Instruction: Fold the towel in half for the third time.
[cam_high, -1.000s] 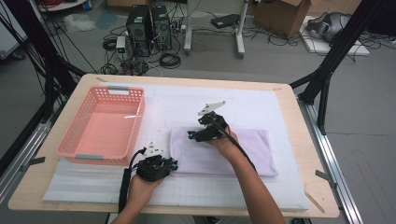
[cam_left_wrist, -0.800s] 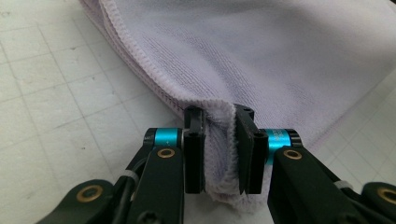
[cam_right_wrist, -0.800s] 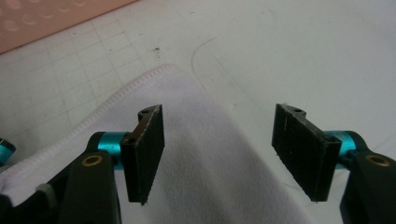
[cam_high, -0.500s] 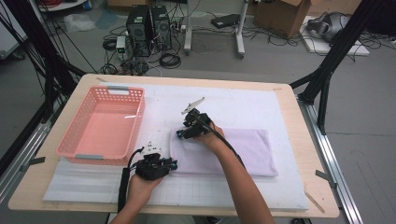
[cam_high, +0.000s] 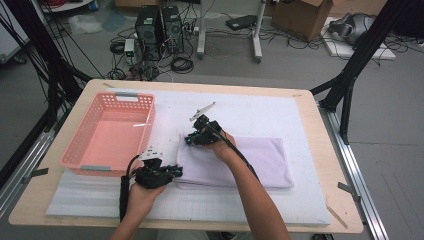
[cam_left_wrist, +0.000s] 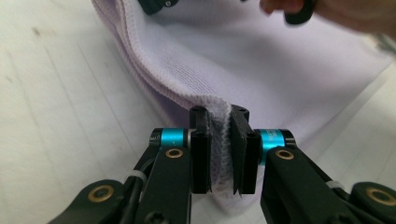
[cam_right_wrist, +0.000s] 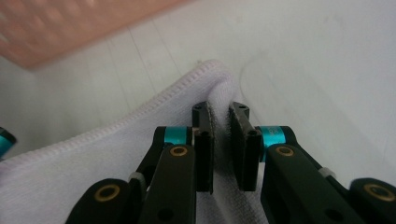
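A folded lavender towel (cam_high: 250, 160) lies on the white mat (cam_high: 260, 115). My left gripper (cam_high: 175, 172) is at its near left corner. In the left gripper view the jaws (cam_left_wrist: 219, 116) have just been closing and pinch the towel's (cam_left_wrist: 261, 70) thick folded edge, a little lifted. My right gripper (cam_high: 187, 140) is at the far left corner. Its jaws (cam_right_wrist: 220, 114) have just been closing too, and the hemmed corner of the towel (cam_right_wrist: 154, 126) is squeezed between the pads.
A pink plastic basket (cam_high: 150, 115) stands to the left of the towel, close to both grippers. Its pink wall (cam_right_wrist: 70, 28) fills the upper left of the right gripper view. The wooden table edge (cam_high: 335, 150) runs along the right.
My right gripper has slid left across the towel from its middle to the far left corner, and its jaws have closed. The left gripper has lifted its corner slightly.
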